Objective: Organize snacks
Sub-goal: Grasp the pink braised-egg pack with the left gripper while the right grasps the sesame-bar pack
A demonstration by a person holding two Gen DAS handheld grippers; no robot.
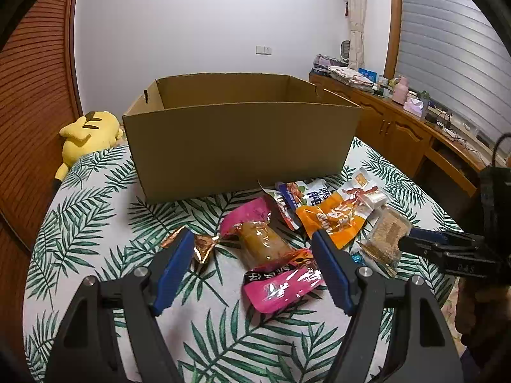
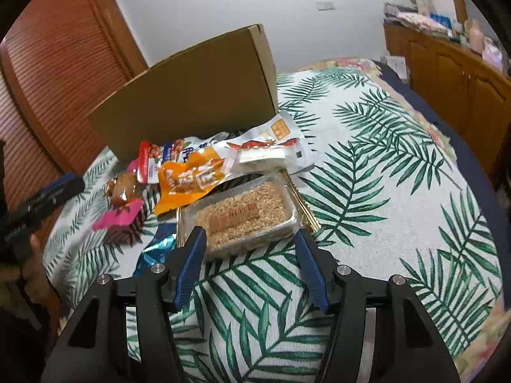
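Observation:
An open-topped cardboard box [image 1: 239,146] stands on the leaf-print cloth [image 1: 95,223], with a heap of snack packets in front of it. A pink-wrapped snack [image 1: 271,265] lies between the fingers of my left gripper [image 1: 254,239], which is open and not pressing on it. My right gripper [image 2: 249,234] is open too, and its tips straddle the near end of a clear tray of crumbly snack [image 2: 246,214]. An orange packet [image 2: 188,182], a white packet [image 2: 271,140] and a blue-and-white packet [image 2: 179,153] lie behind the tray. From the left wrist view, the right gripper [image 1: 415,236] reaches the tray [image 1: 386,233] from the right.
A gold candy wrapper [image 1: 204,245] lies by the left gripper's left finger. A blue foil sweet [image 2: 156,252] sits left of the tray. A yellow plush toy [image 1: 86,134] lies left of the box. A wooden sideboard [image 1: 399,127] with clutter runs along the right.

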